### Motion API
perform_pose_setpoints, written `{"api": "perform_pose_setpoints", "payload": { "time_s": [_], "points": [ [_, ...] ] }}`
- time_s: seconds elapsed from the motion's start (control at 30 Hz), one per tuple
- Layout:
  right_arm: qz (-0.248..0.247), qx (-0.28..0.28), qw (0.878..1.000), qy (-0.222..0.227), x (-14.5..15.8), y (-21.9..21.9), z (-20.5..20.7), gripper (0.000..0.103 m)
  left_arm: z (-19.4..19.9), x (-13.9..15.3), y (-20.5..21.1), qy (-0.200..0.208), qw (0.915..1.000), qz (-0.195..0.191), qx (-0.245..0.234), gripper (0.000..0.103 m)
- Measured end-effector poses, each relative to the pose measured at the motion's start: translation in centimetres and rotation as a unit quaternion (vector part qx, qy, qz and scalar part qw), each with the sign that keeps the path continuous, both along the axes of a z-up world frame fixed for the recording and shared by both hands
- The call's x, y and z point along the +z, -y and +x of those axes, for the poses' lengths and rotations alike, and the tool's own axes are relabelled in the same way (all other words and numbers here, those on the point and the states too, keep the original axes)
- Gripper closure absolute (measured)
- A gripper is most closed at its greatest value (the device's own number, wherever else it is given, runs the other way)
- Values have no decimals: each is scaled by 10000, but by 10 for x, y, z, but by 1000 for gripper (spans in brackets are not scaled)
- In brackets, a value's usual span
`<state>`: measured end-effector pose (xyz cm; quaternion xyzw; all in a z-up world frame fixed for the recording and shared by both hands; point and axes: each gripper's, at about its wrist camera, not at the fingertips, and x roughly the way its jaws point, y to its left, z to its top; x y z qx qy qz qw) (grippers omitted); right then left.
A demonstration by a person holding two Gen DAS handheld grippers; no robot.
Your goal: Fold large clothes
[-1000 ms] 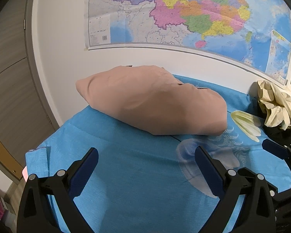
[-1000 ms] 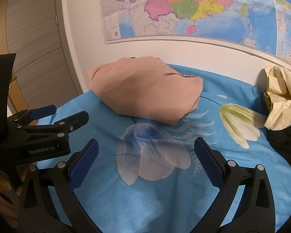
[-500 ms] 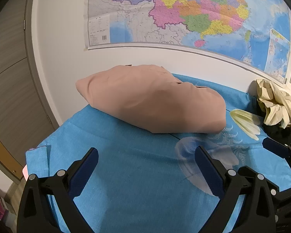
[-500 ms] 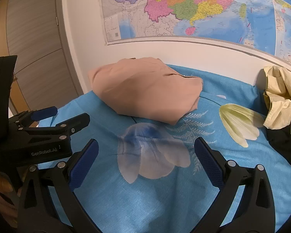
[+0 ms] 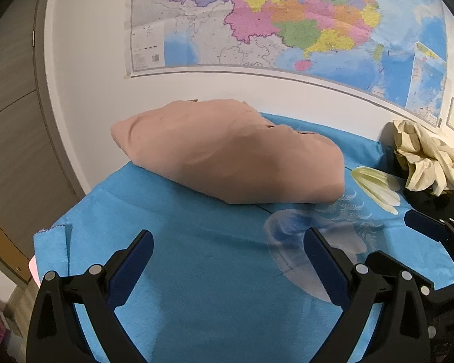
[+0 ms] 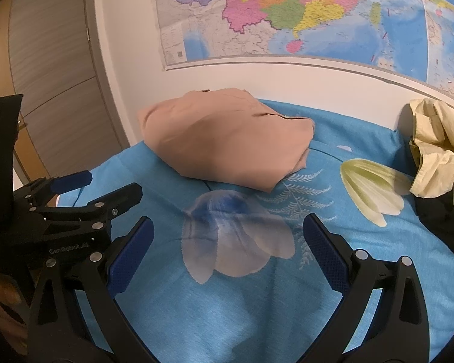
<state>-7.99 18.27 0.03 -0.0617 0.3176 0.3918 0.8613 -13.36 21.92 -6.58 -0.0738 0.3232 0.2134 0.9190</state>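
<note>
Blue floral sheet [image 5: 215,287] covering the surface, backed by a white wall with a large coloured map [image 5: 287,21]; wooden door panels at far left.

Nearest: left hand-held gripper [image 5: 228,267], fingers spread wide, nothing between them, hovering above bare sheet. Right hand-held gripper [image 6: 227,254] just beside it — likewise spread and empty, over a printed pale flower [image 6: 236,236].

Middle ground: tan garment [image 5: 227,154], already a compact folded bundle, lying on the sheet ahead of both grippers and apart from them. Long axis runs left to right across both views, far-left end tapering towards the wall. It sits ahead and slightly left of the right gripper; which gripper is nearer cannot be told.

Far right: crumpled cream garment [image 6: 439,148] against the wall, resting partly on dark clothing [image 6: 445,224] — unfolded, and nearer the right gripper's side; probably the next item to take.
</note>
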Motion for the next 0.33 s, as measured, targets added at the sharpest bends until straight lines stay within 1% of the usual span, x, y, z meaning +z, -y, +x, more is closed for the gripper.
{"api": "perform_pose_setpoints", "payload": {
  "time_s": [0.13,0.23,0.33],
  "points": [
    [2,-73,10000,-30,-2,6,2,6,5,-3,6,-90,9999,-39,-138,7],
    [18,-178,9998,-66,-3,13,4,6,9,-5,9,-112,9995,-211,-202,7],
    [32,-294,9995,-93,-4,22,6,6,14,-6,13,-134,9995,-166,-219,7]
  ]
}}
